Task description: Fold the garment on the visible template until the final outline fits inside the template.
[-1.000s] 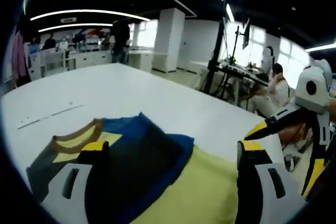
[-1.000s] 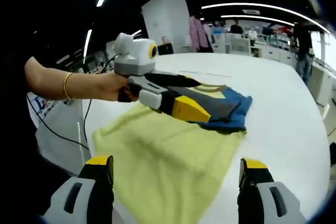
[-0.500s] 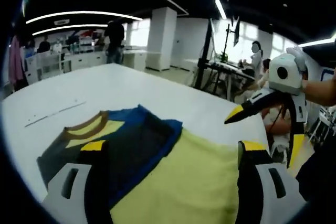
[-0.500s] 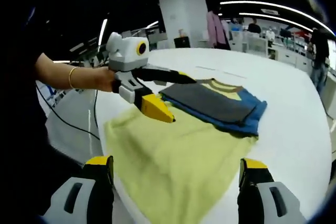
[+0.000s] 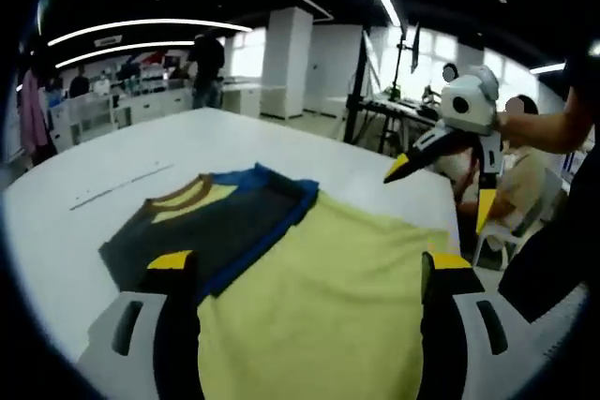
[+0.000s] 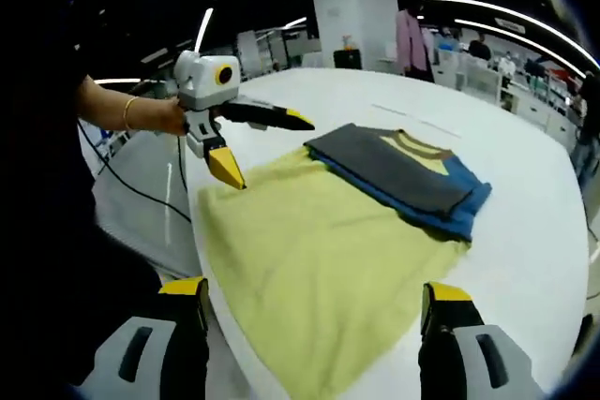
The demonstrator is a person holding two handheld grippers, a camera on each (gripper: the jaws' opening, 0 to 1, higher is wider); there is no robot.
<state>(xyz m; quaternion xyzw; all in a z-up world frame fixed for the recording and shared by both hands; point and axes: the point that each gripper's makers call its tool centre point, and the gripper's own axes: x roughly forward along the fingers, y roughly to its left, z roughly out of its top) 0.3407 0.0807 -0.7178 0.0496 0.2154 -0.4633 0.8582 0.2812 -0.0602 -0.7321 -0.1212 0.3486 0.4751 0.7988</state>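
Note:
A garment lies flat on the white table (image 5: 84,231): a wide yellow body (image 5: 328,297) (image 6: 319,241) with a grey and blue part (image 5: 211,227) (image 6: 394,170) folded over its collar end. The brown collar (image 5: 183,196) shows at the far edge. My left gripper (image 5: 307,261) stands open above the yellow cloth, holding nothing. In the right gripper view it (image 6: 270,151) hangs open over the yellow corner by the table's edge. My right gripper (image 6: 314,289) is open over the opposite yellow hem. In the left gripper view it (image 5: 439,199) hovers open, held by a hand.
A thin line (image 5: 122,185) is marked on the table beyond the garment. The table edge (image 6: 192,231) runs close along the yellow cloth, with a cable (image 6: 141,194) hanging beside it. A seated person (image 5: 525,166), a black stand (image 5: 356,91) and desks are behind.
Both grippers have drawn back from the garment. The left one left the grey folded part and now hangs near the yellow corner; the right one has risen and moved farther off.

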